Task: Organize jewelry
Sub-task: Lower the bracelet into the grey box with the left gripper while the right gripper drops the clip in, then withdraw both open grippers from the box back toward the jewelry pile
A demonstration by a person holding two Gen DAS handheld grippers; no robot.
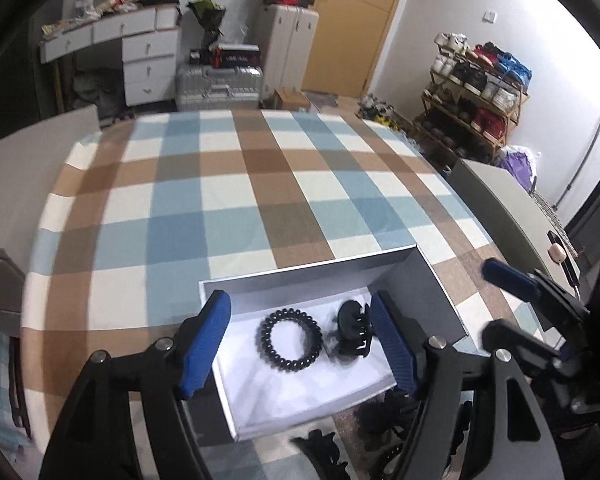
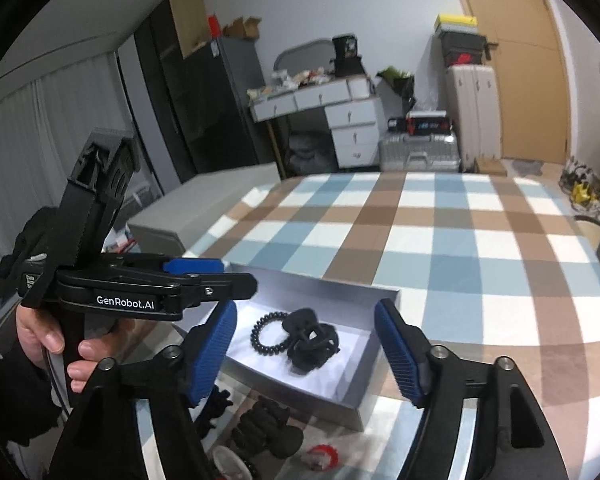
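Left gripper (image 1: pixel 300 344) jaws spread wide, empty — black coil hair tie (image 1: pixel 291 339) lies flat between them, black claw clip (image 1: pixel 353 332) touching it by the right finger, long axis running away from the jaws. Both in white box (image 1: pixel 308 276). Right gripper (image 2: pixel 306 354) also gaping; only its view shows red item (image 2: pixel 323 456) under the jaws.

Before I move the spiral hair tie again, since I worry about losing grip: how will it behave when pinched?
The spiral hair tie looks like a springy coiled loop, so it would probably squash and flex rather than stay stiff. It seems light. Lying flat in the white box beside the black claw clip, it seems unlikely to roll.
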